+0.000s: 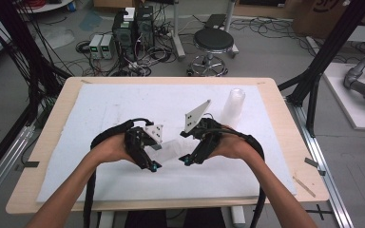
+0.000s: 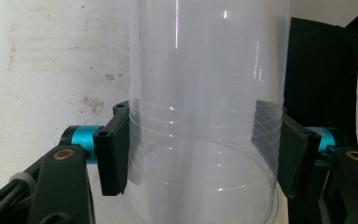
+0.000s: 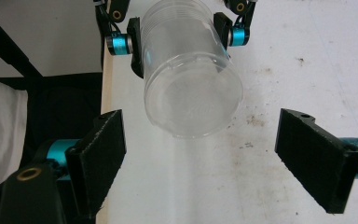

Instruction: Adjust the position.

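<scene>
A clear plastic cup (image 1: 171, 150) lies on its side just above the white sheet, between my two hands at the table's middle. My left gripper (image 1: 156, 156) is shut on it. In the left gripper view the cup (image 2: 205, 93) stands between both black pads (image 2: 114, 154), which press on its ribbed wall near the rim. My right gripper (image 1: 186, 148) is open, a little to the right of the cup. In the right gripper view the cup's round base (image 3: 192, 100) faces the camera, ahead of the wide-apart jaws of my right gripper (image 3: 203, 158), with the left gripper (image 3: 179, 39) clamped behind it.
A second clear cup (image 1: 233, 107) stands upside down at the back right of the white sheet (image 1: 100, 109). The sheet covers most of the wooden table (image 1: 285, 128). A thin stick (image 1: 304, 186) lies at the table's right front corner. A stool (image 1: 213, 42) and cables sit beyond the far edge.
</scene>
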Motion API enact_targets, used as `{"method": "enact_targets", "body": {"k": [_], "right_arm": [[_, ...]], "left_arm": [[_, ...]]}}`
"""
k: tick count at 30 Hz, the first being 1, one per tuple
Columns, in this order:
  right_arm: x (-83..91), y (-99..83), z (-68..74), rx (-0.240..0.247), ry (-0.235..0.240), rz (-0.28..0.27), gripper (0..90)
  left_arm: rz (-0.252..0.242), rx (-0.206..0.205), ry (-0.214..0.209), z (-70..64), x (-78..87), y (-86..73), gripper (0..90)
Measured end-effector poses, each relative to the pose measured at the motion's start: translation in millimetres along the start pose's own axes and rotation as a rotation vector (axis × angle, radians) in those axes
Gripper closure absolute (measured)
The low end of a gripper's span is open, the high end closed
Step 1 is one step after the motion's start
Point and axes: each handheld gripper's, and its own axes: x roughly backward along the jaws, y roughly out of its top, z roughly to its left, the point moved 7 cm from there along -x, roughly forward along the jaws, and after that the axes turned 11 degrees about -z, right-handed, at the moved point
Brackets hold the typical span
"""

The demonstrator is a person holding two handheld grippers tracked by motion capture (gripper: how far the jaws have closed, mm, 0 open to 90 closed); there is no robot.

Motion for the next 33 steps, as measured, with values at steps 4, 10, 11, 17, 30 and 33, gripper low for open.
{"method": "enact_targets", "body": {"k": [4, 10, 11, 17, 30, 33], "right_arm": [[-2.3, 1.3, 0.7, 0.006, 0.005, 0.003, 16.8], [-5.3, 3.2, 2.8, 0.005, 0.016, 0.012, 17.0], [-5.5, 3.3, 3.2, 0.003, 0.017, 0.018, 18.0], [-7.7, 5.8, 3.4, 0.012, 0.026, 0.019, 19.3], [-14.4, -0.1, 2.5, 0.013, 0.024, 0.097, 20.8], [-15.3, 0.3, 3.4, 0.012, 0.032, 0.094, 23.4]], "left_arm": [[0.006, -0.004, -0.002, -0.6, -2.6, 2.2, 32.6], [0.012, -0.016, -0.005, -1.5, -6.1, 4.9, 32.7], [0.012, -0.018, -0.005, -1.5, -6.5, 5.2, 32.7], [0.016, -0.021, -0.007, -2.1, -8.2, 7.3, 32.8], [0.043, -0.025, -0.009, -2.2, -11.2, 6.5, 32.8], [0.050, -0.029, -0.009, -1.9, -11.7, 6.5, 32.9]]}}
